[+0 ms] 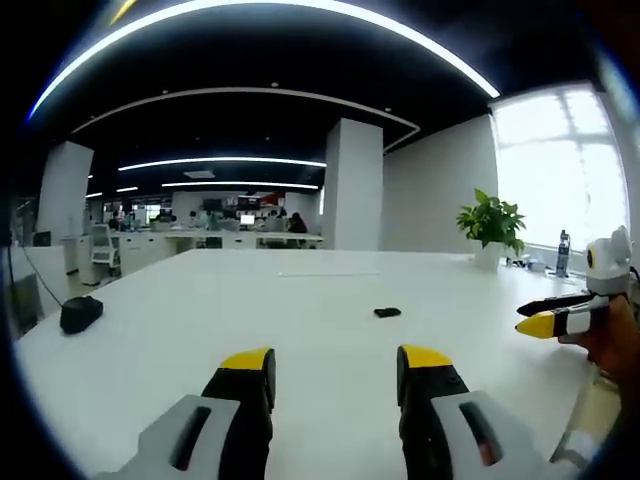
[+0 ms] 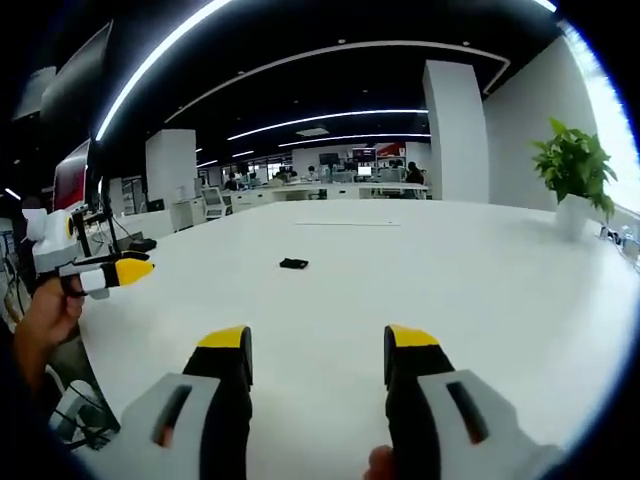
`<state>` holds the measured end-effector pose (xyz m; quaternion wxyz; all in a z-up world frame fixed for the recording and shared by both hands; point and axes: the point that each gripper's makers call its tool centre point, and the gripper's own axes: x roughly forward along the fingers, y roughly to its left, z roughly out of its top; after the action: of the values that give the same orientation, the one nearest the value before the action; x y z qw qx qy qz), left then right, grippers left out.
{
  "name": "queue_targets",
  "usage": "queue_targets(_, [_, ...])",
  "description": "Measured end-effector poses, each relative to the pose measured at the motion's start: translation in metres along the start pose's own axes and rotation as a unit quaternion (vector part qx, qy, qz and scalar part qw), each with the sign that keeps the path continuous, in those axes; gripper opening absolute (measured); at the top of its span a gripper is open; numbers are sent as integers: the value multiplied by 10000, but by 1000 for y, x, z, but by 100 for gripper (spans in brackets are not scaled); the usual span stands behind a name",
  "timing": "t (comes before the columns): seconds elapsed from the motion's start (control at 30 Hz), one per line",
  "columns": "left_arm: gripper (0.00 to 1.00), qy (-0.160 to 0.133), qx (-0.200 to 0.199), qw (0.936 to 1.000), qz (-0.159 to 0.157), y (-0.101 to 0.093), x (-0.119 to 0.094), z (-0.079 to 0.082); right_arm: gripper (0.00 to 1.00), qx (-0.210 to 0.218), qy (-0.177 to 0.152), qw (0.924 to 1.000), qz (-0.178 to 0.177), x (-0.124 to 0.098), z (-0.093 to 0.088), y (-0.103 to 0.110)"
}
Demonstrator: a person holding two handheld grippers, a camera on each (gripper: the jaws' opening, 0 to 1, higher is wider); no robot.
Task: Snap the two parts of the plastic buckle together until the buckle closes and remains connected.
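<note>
A small black buckle piece (image 1: 387, 312) lies on the white table (image 1: 300, 300), well ahead of my left gripper (image 1: 338, 362), which stands open with nothing between its yellow-tipped jaws. From the right comes the right gripper (image 1: 545, 316), held in a hand at the table's edge. In the right gripper view the same black buckle piece (image 2: 293, 264) lies far ahead on the white table (image 2: 450, 270). My right gripper (image 2: 318, 344) is open and holds nothing. The left gripper (image 2: 118, 270) shows at the left, held in a hand.
A black mouse-like object (image 1: 80, 313) sits at the table's left edge. A potted green plant (image 1: 491, 225) stands at the far right by the window, also the plant (image 2: 574, 170). A bottle (image 1: 562, 253) stands on the sill. Desks and monitors lie beyond the table.
</note>
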<state>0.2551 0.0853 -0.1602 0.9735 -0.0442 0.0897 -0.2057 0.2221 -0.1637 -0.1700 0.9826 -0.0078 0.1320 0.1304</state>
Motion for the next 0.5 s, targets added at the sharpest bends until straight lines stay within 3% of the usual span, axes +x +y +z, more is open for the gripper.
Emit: queue_targets(0.5, [49, 46, -51, 10000, -6, 1, 0, -4, 53, 3, 65, 10000, -14, 0, -4, -2])
